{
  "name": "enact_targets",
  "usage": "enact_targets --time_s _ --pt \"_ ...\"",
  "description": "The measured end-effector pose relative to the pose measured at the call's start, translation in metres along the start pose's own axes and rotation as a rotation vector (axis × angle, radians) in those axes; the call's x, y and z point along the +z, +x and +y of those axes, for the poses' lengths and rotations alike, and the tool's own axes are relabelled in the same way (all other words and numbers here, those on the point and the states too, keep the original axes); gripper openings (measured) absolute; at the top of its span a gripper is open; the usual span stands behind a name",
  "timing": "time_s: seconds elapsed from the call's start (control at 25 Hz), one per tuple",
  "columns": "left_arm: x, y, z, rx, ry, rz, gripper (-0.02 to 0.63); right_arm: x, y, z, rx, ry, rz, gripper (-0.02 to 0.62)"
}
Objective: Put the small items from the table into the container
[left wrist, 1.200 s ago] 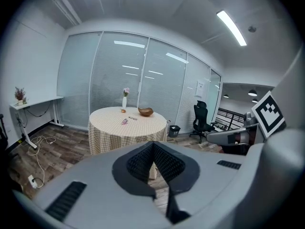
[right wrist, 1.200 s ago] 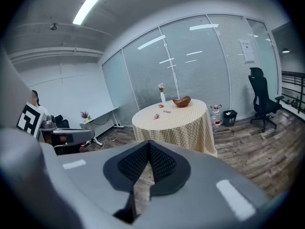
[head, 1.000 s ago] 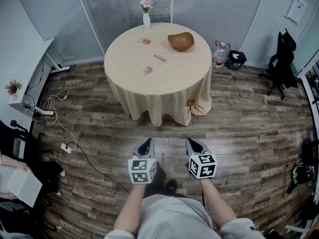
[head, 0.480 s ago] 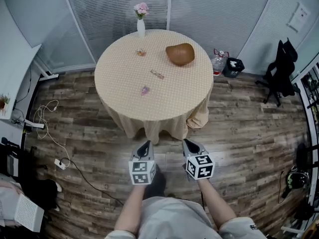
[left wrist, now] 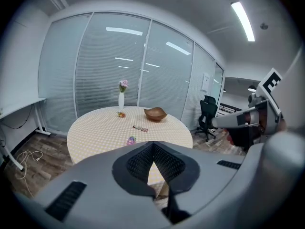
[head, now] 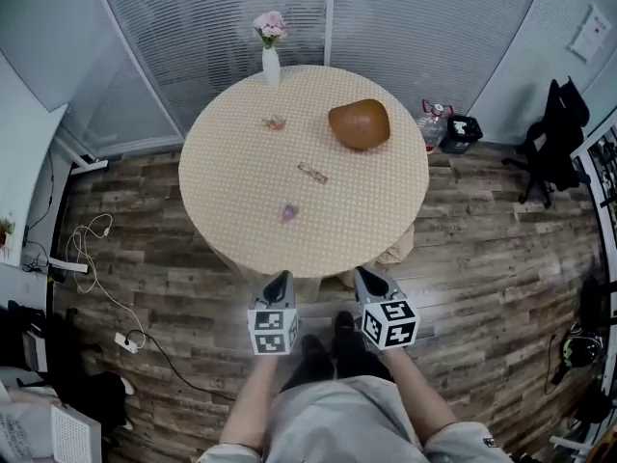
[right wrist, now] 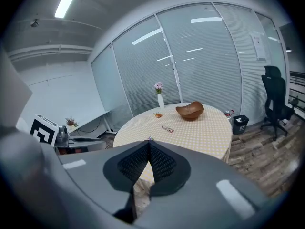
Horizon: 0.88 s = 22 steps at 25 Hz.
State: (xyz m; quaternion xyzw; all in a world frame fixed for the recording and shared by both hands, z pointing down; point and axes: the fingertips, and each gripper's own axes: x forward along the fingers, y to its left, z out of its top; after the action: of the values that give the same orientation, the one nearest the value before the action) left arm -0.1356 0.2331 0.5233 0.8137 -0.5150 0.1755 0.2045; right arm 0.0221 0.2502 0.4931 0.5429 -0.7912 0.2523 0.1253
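Cream dotted cloth covers a round table [head: 231, 191], seen from above on a wood-plank floor [head: 482, 249]. Toward the table's far right sits a brown wooden bowl [head: 360, 123], the container, with nothing visible in it. Three small things lie well apart on the cloth. An orange-tinted item [head: 276, 122] is near a white vase [head: 271, 66] of pink flowers at the far edge. A thin bar-shaped item [head: 311, 172] lies near the middle. A pinkish item [head: 289, 212] is closest to the person. The person stands at the table's near edge, holding the left gripper [head: 280, 280] and right gripper [head: 368, 278] side by side, pointed at the table. Both are clenched shut, with nothing between their jaws.
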Motion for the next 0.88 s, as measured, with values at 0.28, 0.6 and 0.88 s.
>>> enact_targets --time_s 0.28,0.6,0.88 --pt "0.023 0.074 0.023 0.002 0.027 0.04 0.006 0.039 0.079 -0.032 0.045 -0.013 0.016 0.0" --pt "0.034 0.161 0.049 -0.007 0.042 0.078 0.006 0.093 0.172 -0.074 0.134 -0.064 0.066 0.0" --pt "0.017 0.213 0.069 0.014 0.098 0.152 0.055 0.099 0.22 -0.093 0.201 -0.094 0.15 0.0"
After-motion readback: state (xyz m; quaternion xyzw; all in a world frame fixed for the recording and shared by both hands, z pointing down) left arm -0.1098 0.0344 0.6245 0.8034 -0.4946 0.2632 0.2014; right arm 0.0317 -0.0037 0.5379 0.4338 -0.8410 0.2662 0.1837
